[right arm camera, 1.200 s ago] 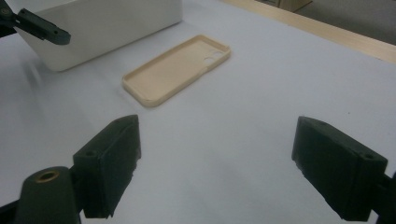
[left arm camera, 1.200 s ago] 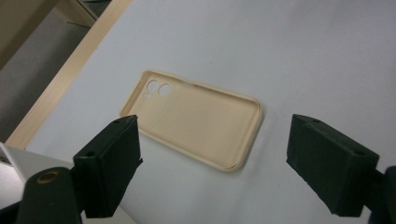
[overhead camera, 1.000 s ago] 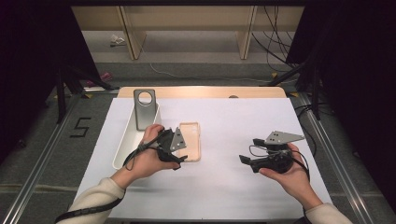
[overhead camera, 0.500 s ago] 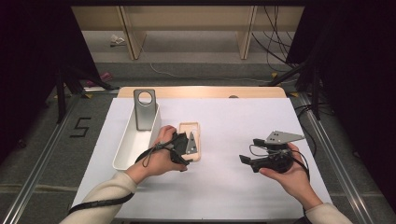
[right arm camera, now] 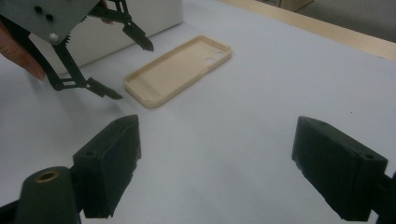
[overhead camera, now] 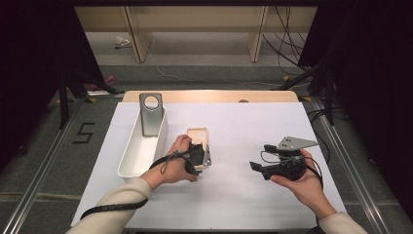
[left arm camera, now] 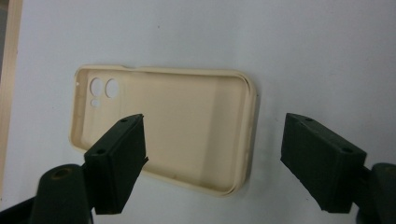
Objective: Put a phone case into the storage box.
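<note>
Phone case lies flat under our left gripper, jaws wide and empty; we straddle its near end squarely; then squeeze.

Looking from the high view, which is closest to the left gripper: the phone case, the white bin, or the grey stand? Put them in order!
From the left gripper:
1. Phone case, right at its jaws, just beyond them.
2. White bin, beside the hand, to its left.
3. Grey stand, upright at the bin's far end.
</note>
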